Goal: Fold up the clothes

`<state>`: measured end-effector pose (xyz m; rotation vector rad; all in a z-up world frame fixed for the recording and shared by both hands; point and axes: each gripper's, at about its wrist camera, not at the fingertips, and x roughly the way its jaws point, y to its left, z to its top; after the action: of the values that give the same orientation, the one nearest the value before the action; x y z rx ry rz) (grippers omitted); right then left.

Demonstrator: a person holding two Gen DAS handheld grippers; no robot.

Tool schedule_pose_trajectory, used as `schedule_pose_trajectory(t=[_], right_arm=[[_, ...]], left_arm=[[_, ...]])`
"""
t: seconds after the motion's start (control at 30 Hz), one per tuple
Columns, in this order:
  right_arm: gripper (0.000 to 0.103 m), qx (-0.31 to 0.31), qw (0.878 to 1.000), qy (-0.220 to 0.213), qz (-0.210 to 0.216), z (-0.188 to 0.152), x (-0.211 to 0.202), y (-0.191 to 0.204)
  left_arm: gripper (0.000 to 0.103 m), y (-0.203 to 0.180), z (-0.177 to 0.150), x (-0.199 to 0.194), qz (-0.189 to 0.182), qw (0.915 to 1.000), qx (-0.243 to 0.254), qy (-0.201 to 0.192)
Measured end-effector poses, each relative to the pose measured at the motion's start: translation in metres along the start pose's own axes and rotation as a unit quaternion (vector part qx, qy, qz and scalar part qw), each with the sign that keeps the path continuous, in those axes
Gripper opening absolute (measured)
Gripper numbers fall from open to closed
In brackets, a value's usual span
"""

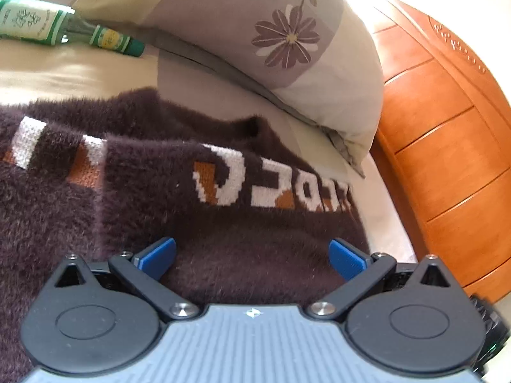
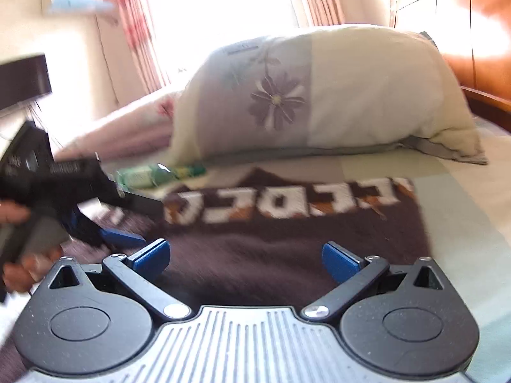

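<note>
A fuzzy dark brown sweater (image 1: 134, 198) with white and orange letters lies spread on the bed. My left gripper (image 1: 252, 257) hangs just over it, open, with nothing between its blue pads. In the right wrist view the same sweater (image 2: 287, 239) fills the foreground. My right gripper (image 2: 246, 258) is open above it with nothing held. At the left of that view a hand holds the left gripper (image 2: 123, 239), its blue fingertip low over the sweater's left part.
A floral pillow (image 1: 287, 41) lies behind the sweater, seen again as the pillow (image 2: 319, 95). A green glass bottle (image 1: 64, 25) lies on the sheet to the left, the same bottle (image 2: 159, 174) just past the sweater. An orange wooden headboard (image 1: 447, 143) stands at right.
</note>
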<state>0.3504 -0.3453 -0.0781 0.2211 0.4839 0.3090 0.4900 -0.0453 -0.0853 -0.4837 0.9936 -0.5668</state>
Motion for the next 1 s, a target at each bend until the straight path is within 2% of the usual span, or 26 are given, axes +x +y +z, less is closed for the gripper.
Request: schedule_pose_trajectory(t=[0.07,0.17,0.23,0.33,0.4,0.47,0.63,0.73,0.87,1.0], right_arm=[[0.103,-0.005,1.000,0.013,0.021,0.001,0.014,0.006],[0.103,-0.025,0.997,0.055,0.049,-0.005,0.032,0.017],[0.103,-0.058,0.995,0.078,0.038,-0.012,0.038,0.025],[0.103,-0.055,0.994,0.088,0.033,-0.013,0.039,0.025],[0.103,-0.054,0.994,0.095,0.030,-0.014,0.040,0.025],[0.103,-0.053,0.993,0.097,0.031,-0.016,0.039,0.025],[0.103,-0.076,0.991,0.112,0.017,-0.019,0.040,0.033],[0.103,-0.080,0.990,0.116,0.014,-0.019,0.040,0.035],[0.103,-0.072,0.989,0.123,0.038,-0.012,0.029,0.028],[0.103,-0.066,0.990,0.111,0.048,-0.012,0.008,0.015]], left_arm=[[0.102,-0.004,0.001,-0.003,-0.003,0.9999,0.006,0.008],[0.102,-0.022,0.007,0.004,-0.017,0.9991,0.022,0.032],[0.102,-0.041,0.012,0.013,-0.028,0.9976,0.049,0.040],[0.102,-0.065,0.022,0.040,-0.067,0.9944,0.062,0.052],[0.102,-0.075,0.026,0.062,-0.078,0.9929,0.070,0.057],[0.102,-0.081,0.029,0.084,-0.073,0.9928,0.077,0.056],[0.102,-0.077,0.031,0.116,-0.026,0.9969,0.072,0.021],[0.102,-0.084,0.029,0.103,-0.027,0.9962,0.078,0.028],[0.102,-0.082,0.021,0.074,-0.038,0.9958,0.073,0.038],[0.102,-0.074,0.009,0.053,-0.038,0.9958,0.076,0.036]])
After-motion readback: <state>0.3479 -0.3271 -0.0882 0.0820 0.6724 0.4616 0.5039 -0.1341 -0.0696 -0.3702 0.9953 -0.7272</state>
